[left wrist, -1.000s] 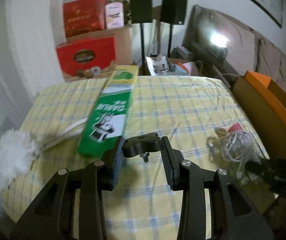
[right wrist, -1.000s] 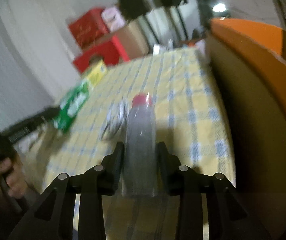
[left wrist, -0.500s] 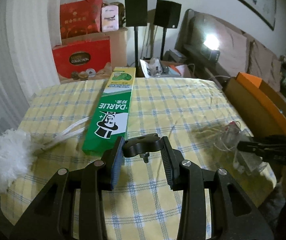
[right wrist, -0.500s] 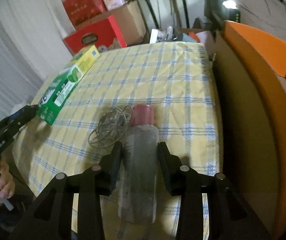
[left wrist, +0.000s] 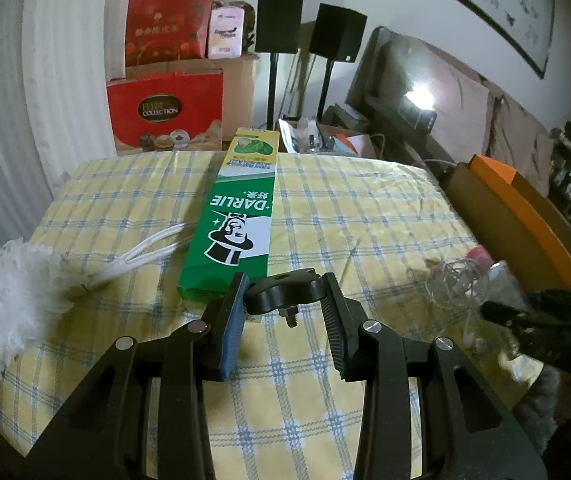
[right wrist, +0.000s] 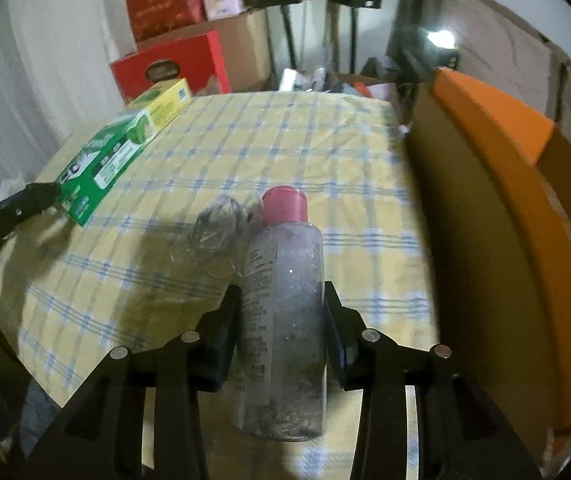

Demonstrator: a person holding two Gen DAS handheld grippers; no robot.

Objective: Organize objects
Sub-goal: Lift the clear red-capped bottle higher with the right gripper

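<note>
1. Left wrist view: the left gripper (left wrist: 285, 300) is clamped partway closed on a black knob with a threaded stud (left wrist: 284, 290), held above the near part of the table.
2. Just beyond it lies a long green toothpaste box (left wrist: 240, 216) printed "DARLIE", with a white fluffy duster (left wrist: 9, 300) at the near left.
3. A red box (left wrist: 165, 110) reading "COLLECTION" stands behind the yellow checked tablecloth (left wrist: 365, 208).
4. Right wrist view: the right gripper (right wrist: 283, 320) grips a clear bottle with a pink cap (right wrist: 283, 288); its small print is unreadable.
5. The bottle is over the near right of the table, with tangled cables (right wrist: 221, 228) beside its cap and an orange-edged cardboard box (right wrist: 485, 200) to the right.
</note>
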